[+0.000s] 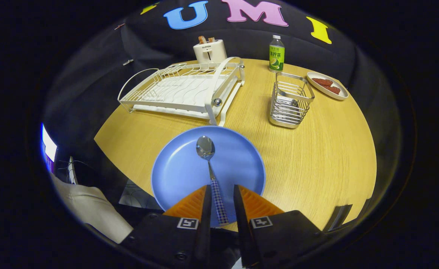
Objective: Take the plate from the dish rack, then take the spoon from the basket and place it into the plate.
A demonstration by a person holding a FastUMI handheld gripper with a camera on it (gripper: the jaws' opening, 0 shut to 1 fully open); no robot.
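Gripper (221, 192) slightly parted; the spoon (210, 164) handle lies between its fingers, nearest the left finger, contact uncertain. Spoon bowl rests inside the blue plate (178, 168) on the bench (316, 157). Dish rack (184, 89) and basket (290, 101) stand beyond.

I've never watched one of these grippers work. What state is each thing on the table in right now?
Blue round plate: flat on the wooden table.
Metal spoon with checked handle: lying in the plate, handle between the fingers.
Gripper: open, a gap beside the handle.
White wire dish rack: empty.
Steel wire basket: upright.
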